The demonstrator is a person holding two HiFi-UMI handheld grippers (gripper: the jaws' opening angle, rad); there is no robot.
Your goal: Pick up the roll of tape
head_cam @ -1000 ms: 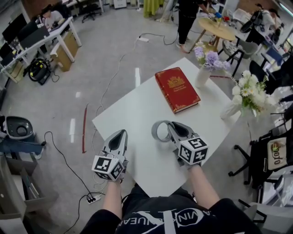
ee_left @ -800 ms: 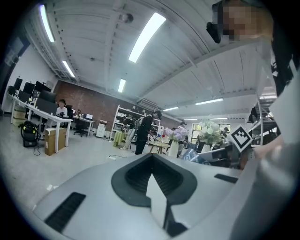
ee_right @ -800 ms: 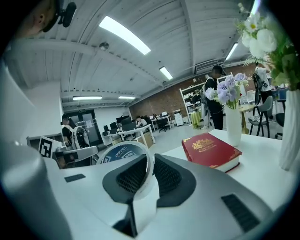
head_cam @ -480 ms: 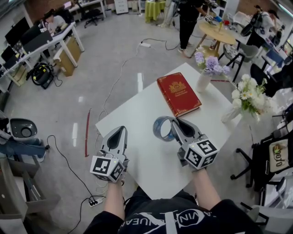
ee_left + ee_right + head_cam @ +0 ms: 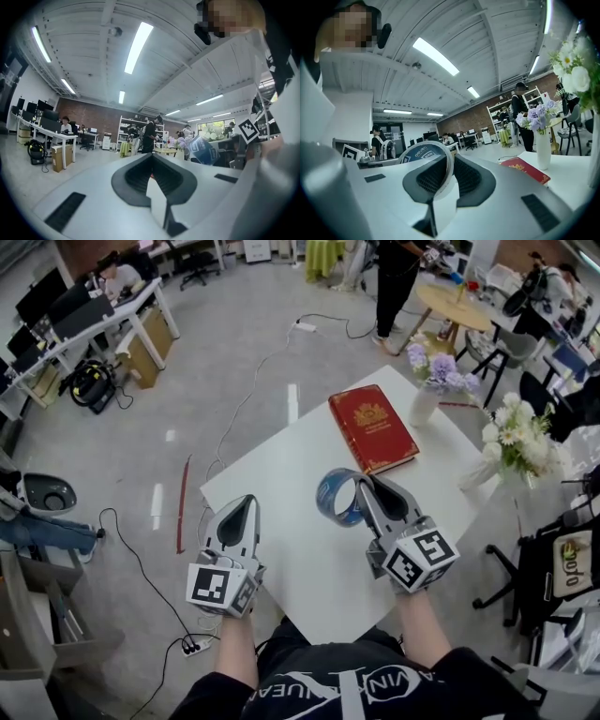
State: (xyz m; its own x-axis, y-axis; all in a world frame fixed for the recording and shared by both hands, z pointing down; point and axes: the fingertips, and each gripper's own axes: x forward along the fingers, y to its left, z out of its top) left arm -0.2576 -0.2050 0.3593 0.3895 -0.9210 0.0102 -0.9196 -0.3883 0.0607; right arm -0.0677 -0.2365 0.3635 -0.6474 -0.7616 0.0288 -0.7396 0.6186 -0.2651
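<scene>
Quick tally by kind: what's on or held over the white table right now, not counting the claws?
Roll of tape, held in the right claw: 1
Red book: 1
Vases with flowers: 2
Total: 4

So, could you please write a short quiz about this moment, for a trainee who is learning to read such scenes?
1. Fill in: the right hand-held gripper is shut on the ____.
2. True or false: the red book lies closed on the white table.
3. Choose one: the left hand-held gripper holds A) a vase, B) a cable, C) nothing.

Key: 1. roll of tape. 2. True. 3. C, its jaws are together with nothing between them.
</scene>
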